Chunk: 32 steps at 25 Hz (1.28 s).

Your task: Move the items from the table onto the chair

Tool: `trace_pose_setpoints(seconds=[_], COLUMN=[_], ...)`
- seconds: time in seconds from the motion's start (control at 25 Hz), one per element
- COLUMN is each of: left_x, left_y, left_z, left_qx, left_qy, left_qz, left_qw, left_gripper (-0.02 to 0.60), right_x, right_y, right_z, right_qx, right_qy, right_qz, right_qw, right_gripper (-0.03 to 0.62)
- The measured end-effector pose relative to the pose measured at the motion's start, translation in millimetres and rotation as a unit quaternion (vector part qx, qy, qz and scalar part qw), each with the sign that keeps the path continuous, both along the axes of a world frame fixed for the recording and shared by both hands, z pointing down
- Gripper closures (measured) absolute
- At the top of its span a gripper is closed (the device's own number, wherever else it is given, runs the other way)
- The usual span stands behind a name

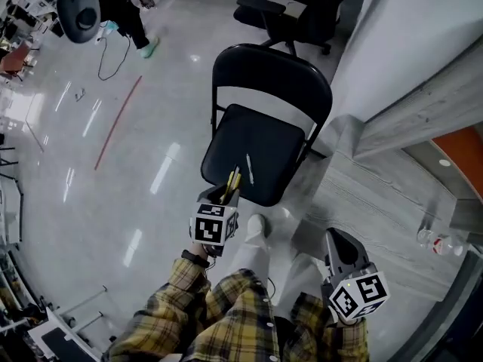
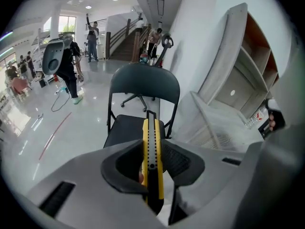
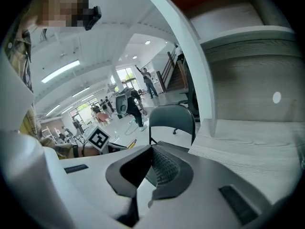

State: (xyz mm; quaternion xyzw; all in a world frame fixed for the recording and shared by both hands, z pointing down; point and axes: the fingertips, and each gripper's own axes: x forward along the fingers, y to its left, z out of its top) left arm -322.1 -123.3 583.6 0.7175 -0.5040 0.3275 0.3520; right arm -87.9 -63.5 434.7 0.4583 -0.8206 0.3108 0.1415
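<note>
Left gripper fingers clamp cutter; carrying to chair at 12 o'clock. Right gripper closed, empty. Next: lower, release.

Here's the knife, sitting between the fingers of the left gripper and poking out ahead of them. Just beyond and below those fingertips is the chair, with its seat nearest and its back behind. On the seat, a touch right of the fingertips, lies a pen. Well past the chair back stands an office chair. Over to the right gripper: the table spreads ahead and to the right of its fingers, beside the chair. A bottle lies on the table, far right of those fingers.
</note>
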Motion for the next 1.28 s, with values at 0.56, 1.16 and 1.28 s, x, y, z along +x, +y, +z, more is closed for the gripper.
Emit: trace_pose_setpoints(seconds=[0.56,1.16,1.28], left_x=[-36,-46,-46], left_y=[-60,-46,-47], left_z=[240,343,336], left_qx=[-0.093,-0.145,-0.141], left_qy=[-0.021,-0.052,-0.055], left_qz=[-0.017,-0.008,-0.009], left_qw=[0.9953,0.9881,0.9884], left_gripper=[0.463,0.463,0.461], right_x=[-50,-57,-54], right_y=[-50,-44,-40], right_z=[93,139,137], right_qx=[-0.049,-0.071,-0.073], right_qy=[-0.002,-0.002,0.000], right_qz=[0.011,0.038,0.043], right_qw=[0.999,0.997,0.996], right_gripper=[0.577,0.577,0.577])
